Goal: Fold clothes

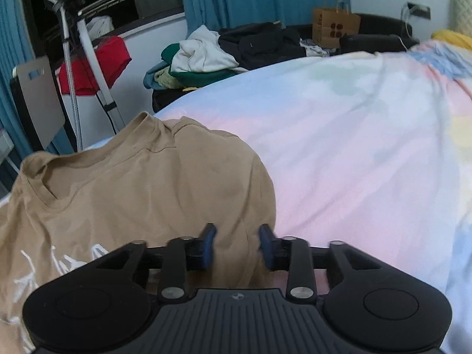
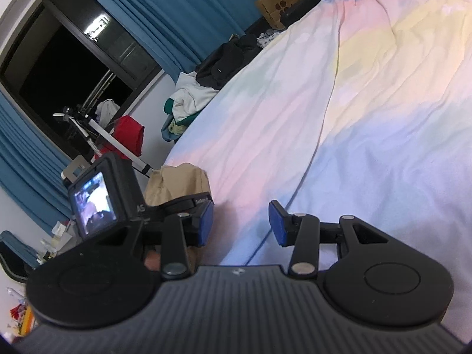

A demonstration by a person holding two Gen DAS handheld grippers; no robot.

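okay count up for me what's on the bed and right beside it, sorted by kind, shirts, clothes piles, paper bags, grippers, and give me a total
Tan T-shirt on the pastel bedspread: 1
Pile of mixed clothes beside the bed: 1
Brown paper bag: 1
Grippers: 2, the left gripper over the shirt's edge, the right gripper over bare bedspread
Total: 5

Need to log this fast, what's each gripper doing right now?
Left gripper: jaws apart over the tan shirt, no visible grip.
Right gripper: open, empty, above the bed cover.
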